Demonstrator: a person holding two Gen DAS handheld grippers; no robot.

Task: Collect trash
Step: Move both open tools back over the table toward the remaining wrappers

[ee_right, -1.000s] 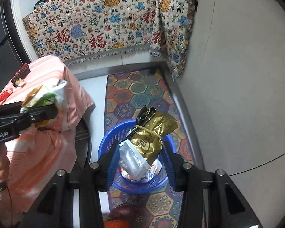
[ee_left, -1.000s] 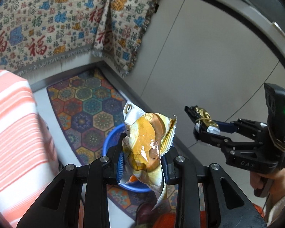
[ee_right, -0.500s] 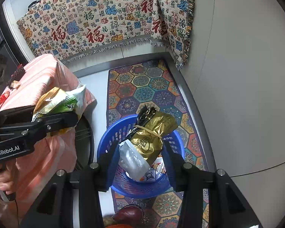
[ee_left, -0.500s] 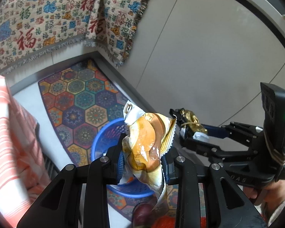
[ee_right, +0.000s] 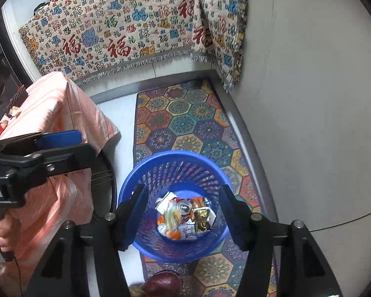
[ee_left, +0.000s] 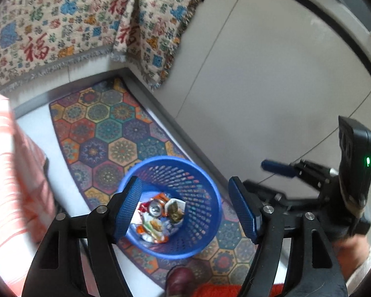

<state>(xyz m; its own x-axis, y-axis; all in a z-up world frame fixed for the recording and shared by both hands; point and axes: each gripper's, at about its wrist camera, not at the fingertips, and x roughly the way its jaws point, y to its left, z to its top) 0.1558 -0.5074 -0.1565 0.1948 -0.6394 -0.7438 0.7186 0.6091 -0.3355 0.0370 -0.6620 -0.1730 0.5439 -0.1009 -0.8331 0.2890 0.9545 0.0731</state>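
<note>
A blue mesh waste basket (ee_left: pixel 205 193) stands on the patterned rug, seen from above in both wrist views (ee_right: pixel 136 180). Inside lie crumpled wrappers (ee_left: pixel 155 225), a drinks can (ee_right: pixel 184 207) and a gold packet (ee_right: pixel 202 219). My left gripper (ee_left: pixel 185 212) is open and empty right above the basket. My right gripper (ee_right: pixel 183 217) is open and empty above it too. The right gripper also shows at the right of the left wrist view (ee_left: pixel 279 168), and the left gripper at the left of the right wrist view (ee_right: pixel 59 138).
A table with a pink striped cloth (ee_right: pixel 49 113) stands left of the basket. A patterned hanging cloth (ee_right: pixel 126 29) covers the far wall. A grey wall (ee_right: pixel 309 99) runs along the right. A dark red shoe (ee_right: pixel 163 283) is near the basket's front.
Both grippers have opened over the basket. The yellow snack bag from the left and the gold packet from the right have dropped into it.
</note>
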